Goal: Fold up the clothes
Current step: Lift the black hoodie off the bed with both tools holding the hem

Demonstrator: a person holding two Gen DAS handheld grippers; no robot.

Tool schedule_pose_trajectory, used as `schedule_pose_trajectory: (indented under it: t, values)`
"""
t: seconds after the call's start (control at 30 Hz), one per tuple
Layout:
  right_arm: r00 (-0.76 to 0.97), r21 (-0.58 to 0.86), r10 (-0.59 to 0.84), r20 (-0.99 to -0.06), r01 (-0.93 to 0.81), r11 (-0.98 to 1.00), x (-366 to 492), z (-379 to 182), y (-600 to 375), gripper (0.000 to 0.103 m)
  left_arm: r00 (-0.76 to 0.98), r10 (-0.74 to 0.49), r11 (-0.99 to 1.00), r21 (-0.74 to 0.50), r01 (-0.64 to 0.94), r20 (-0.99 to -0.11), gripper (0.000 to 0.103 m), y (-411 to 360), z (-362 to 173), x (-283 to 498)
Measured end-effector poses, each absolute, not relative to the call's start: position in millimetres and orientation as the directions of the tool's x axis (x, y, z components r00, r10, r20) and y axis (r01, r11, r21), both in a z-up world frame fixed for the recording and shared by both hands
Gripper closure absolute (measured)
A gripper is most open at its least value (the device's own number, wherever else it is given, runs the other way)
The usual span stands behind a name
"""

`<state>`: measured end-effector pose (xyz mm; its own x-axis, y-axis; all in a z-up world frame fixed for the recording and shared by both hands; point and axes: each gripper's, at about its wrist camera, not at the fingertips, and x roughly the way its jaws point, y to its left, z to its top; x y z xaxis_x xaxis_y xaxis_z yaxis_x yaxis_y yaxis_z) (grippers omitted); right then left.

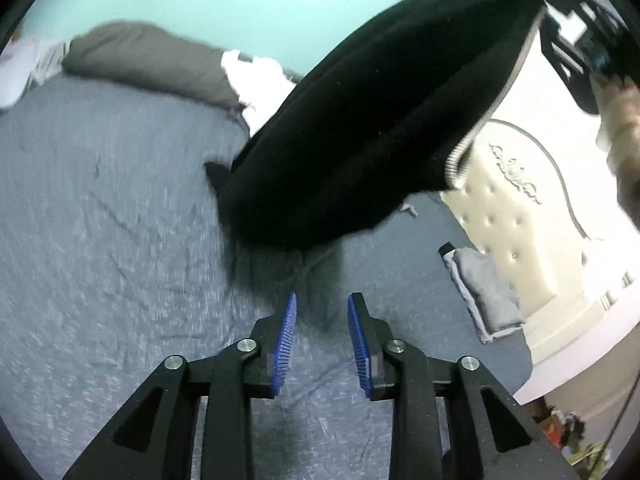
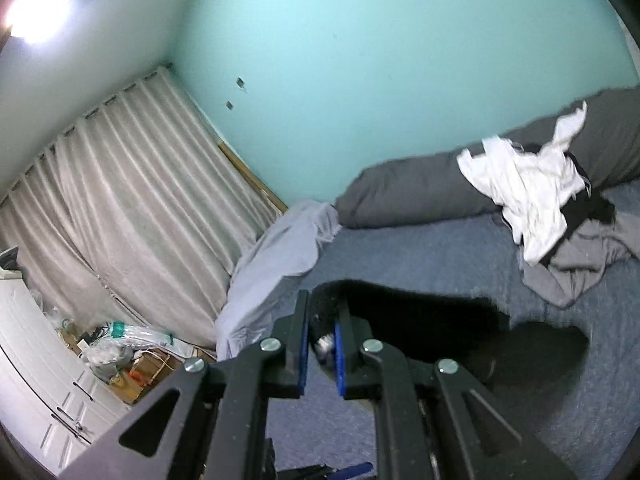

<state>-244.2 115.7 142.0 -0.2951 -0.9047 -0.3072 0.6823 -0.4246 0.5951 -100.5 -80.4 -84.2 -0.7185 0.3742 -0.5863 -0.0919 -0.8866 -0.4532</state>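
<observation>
Fig.: Black knit garment w/ ribbed grey-trimmed hem (image 1: 360,120) hangs over the blue-grey bed cover (image 1: 100,220), lifted toward 1 o'clock in left wrist view. Right claw (image 2: 322,340) is clamped on the garment's edge; left claw (image 1: 322,340) stands apart w/ nothing between its blue pads (image 1: 286,340). Heap of white and grey clothes (image 2: 532,208) waits at 2 o'clock by the long grey pillow (image 2: 400,196). Probable step: spreading. Left claw should retake the opp. corner, keep hem taut, lower flat before folding.
</observation>
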Motion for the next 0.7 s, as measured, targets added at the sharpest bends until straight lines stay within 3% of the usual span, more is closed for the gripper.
schedule_pose_trajectory:
  t: [0.07, 0.13, 0.3, 0.7]
  values:
    - [-0.295, 0.592, -0.907, -0.3, 0.688, -0.42, -236.9, 155.8, 113.5, 0.094, -0.738, 0.375, -0.883, -0.458, -0.101, -0.561, 0.048, -74.7, -69.1, -93.6]
    - [-0.297, 0.589, -0.903, -0.309, 0.686, -0.427, -230.6, 158.8, 112.5, 0.094, -0.755, 0.389, -0.872, -0.475, -0.118, -0.527, 0.042, -69.3, -55.8, -85.2]
    - [-0.289, 0.613, -0.891, -0.35, 0.649, -0.451, -220.2, 132.7, 117.5, 0.093, -0.764, 0.396, -0.862, -0.493, -0.119, -0.509, 0.041, -61.4, -49.4, -72.6]
    - [-0.279, 0.644, -0.875, -0.395, 0.595, -0.481, -205.8, 79.3, 129.9, 0.093, -0.744, 0.367, -0.869, -0.49, -0.06, -0.559, 0.041, -32.7, -75.7, -81.5]
